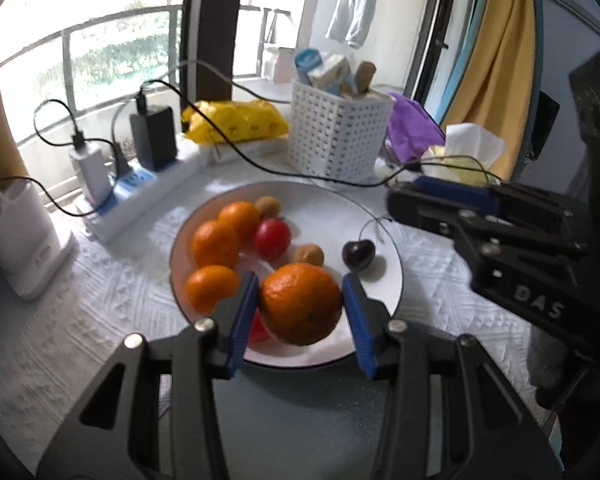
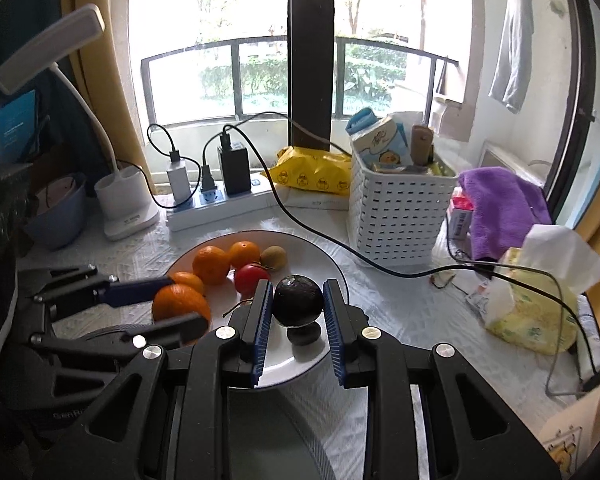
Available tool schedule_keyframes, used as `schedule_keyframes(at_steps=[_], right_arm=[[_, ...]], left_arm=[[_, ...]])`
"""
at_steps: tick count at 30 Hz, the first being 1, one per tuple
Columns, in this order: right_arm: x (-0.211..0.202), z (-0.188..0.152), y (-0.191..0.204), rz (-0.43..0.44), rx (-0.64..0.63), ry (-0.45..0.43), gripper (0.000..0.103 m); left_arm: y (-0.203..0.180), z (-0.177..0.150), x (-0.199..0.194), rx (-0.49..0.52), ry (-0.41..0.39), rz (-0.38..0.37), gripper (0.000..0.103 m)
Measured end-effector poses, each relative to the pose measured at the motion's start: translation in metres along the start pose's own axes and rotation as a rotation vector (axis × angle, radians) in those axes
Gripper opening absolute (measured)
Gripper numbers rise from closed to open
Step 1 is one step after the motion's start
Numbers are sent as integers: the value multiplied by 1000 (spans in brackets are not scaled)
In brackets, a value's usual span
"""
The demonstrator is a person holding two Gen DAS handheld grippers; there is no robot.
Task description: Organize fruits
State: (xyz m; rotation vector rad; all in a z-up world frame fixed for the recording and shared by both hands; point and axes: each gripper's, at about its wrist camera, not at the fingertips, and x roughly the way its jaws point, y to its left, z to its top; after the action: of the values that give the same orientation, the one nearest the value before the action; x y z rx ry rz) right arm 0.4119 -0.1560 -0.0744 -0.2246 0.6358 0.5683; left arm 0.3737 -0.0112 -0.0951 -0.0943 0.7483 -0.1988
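A white plate point(image 1: 384, 280) holds several oranges, a red tomato point(image 1: 272, 237), two small brown fruits and a dark cherry point(image 1: 358, 254). My left gripper point(image 1: 300, 308) is shut on a large orange point(image 1: 300, 304) and holds it just above the plate's near edge. In the right wrist view my right gripper point(image 2: 296, 312) is shut on a dark round fruit point(image 2: 298, 300) and holds it above the plate point(image 2: 324, 256), with its shadow below. The left gripper with the orange point(image 2: 180, 304) shows at the left. The right gripper point(image 1: 404, 204) shows at the right in the left wrist view, its hold hidden there.
A white perforated basket point(image 1: 336, 132) with cartons stands behind the plate. A power strip point(image 1: 140, 196) with chargers and black cables lies at the back left. A yellow packet point(image 1: 236, 120), purple cloth point(image 2: 504, 204), tissue pack point(image 2: 536, 308) and lamp base point(image 2: 124, 200) ring the table.
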Motion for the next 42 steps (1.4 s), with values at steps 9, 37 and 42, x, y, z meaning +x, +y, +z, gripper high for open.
schedule_keyframes(at_steps=[9, 37, 42], right_arm=[[33, -3, -2, 24, 6, 43, 28], [-18, -4, 16, -24, 20, 3, 44], [-41, -17, 20, -39, 34, 0, 44]], left_arm=[[0, -2, 3, 3, -11, 4, 66], [28, -18, -73, -46, -137, 157, 69], [23, -30, -93, -46, -149, 165, 69]])
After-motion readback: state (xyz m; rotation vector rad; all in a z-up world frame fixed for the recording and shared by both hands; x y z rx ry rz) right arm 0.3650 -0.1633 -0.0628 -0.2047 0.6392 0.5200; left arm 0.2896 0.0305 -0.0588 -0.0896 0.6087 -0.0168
